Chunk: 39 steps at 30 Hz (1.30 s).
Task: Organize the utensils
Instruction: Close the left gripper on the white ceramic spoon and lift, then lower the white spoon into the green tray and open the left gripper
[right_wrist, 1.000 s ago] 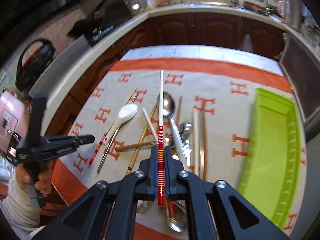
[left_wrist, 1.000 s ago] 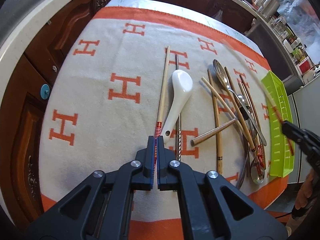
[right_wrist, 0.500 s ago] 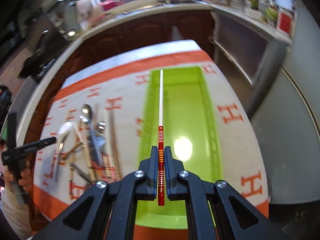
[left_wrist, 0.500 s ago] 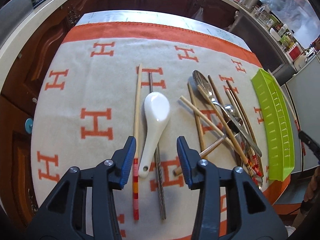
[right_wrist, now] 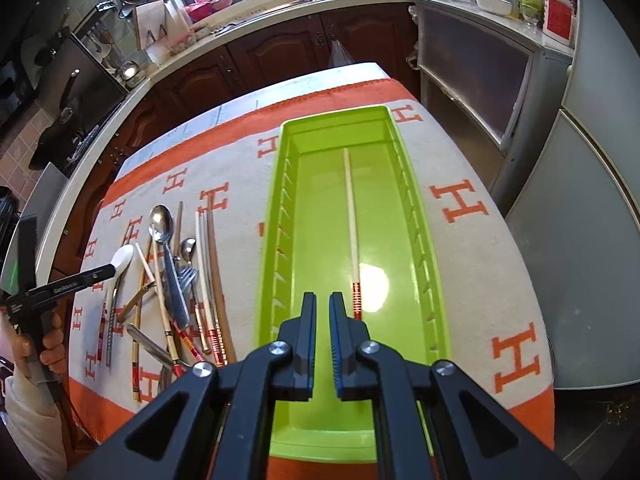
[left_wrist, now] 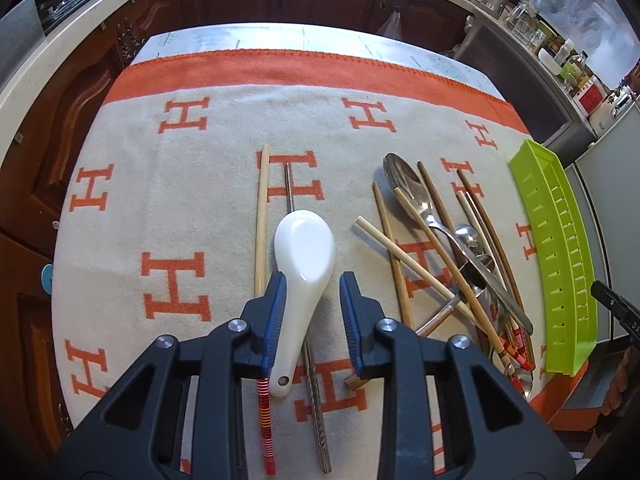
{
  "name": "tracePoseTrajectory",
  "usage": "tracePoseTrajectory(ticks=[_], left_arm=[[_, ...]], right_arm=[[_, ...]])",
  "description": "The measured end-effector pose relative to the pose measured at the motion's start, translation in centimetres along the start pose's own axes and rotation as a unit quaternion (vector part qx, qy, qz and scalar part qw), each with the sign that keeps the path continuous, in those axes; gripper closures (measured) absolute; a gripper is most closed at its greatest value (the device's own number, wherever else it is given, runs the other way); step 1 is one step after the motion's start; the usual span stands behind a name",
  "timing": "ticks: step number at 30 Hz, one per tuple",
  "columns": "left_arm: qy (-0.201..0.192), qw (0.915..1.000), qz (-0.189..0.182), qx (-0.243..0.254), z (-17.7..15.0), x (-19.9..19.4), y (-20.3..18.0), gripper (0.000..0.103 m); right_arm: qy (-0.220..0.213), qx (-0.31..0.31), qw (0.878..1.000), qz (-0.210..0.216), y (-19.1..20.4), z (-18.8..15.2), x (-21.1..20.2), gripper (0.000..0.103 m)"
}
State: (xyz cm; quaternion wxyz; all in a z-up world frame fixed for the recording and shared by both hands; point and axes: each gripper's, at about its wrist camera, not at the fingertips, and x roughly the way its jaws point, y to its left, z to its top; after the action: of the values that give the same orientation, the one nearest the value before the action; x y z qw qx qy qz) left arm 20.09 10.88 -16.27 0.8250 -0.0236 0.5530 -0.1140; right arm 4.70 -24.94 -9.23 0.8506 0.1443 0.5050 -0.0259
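Left wrist, spoon: one white ceramic spoon [left_wrist: 304, 276], glossy, on the blanket-covered bench [left_wrist: 224, 208].
Left wrist, tool: left tool [left_wrist: 312, 308] jaws apart, just been closing; spoon handle between, touching the left pad.
Left wrist, hidden: heap of utensils [left_wrist: 452, 260] overlapping, count unclear; green tray [left_wrist: 560, 264] edge-on.
Right wrist, chopstick: one pale chopstick [right_wrist: 352, 232], red-banded end, lying lengthwise in the tray.
Right wrist, tool: right tool [right_wrist: 323, 312] jaws nearly together with a narrow gap, holding nothing.
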Motion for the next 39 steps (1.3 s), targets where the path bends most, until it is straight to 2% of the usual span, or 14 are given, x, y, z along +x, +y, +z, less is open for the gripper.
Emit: tracePoseTrajectory(ticks=[10, 14, 17, 24, 27, 29, 34, 39], left_arm=[[0.018, 0.9997, -0.005, -0.017, 0.0, 2.0, 0.6, 0.079], [0.012, 0.9996, 0.008, -0.026, 0.0, 1.9, 0.6, 0.081], [0.003, 0.9994, 0.026, -0.024, -0.2, 1.3, 0.2, 0.083], [-0.014, 0.9991, 0.029, -0.026, -1.0, -1.5, -1.1, 0.087], [-0.017, 0.9993, 0.023, -0.022, -1.6, -2.5, -1.7, 0.089], [-0.015, 0.9996, 0.010, -0.022, -2.2, -3.1, -2.3, 0.097], [-0.031, 0.9995, 0.007, -0.006, -3.5, -4.9, -4.8, 0.097], [-0.043, 0.9987, -0.025, 0.008, -4.1, -7.5, -8.9, 0.097]], right_arm=[[0.006, -0.017, 1.000, 0.014, 1.5, -0.3, 0.5, 0.096], [0.007, -0.025, 0.999, 0.020, 2.2, -0.4, 0.6, 0.096], [0.007, -0.030, 0.999, 0.024, 2.6, -0.5, 0.6, 0.096], [0.004, -0.030, 0.999, 0.044, 3.0, -0.8, 0.1, 0.096], [0.001, -0.029, 0.998, 0.050, 3.0, -1.0, -0.2, 0.096], [-0.004, -0.030, 0.998, 0.054, 2.8, -1.1, -0.7, 0.096], [-0.012, -0.022, 0.998, 0.063, 2.0, -1.5, -1.8, 0.096], [-0.023, -0.014, 0.997, 0.066, 0.6, -1.5, -3.0, 0.096]])
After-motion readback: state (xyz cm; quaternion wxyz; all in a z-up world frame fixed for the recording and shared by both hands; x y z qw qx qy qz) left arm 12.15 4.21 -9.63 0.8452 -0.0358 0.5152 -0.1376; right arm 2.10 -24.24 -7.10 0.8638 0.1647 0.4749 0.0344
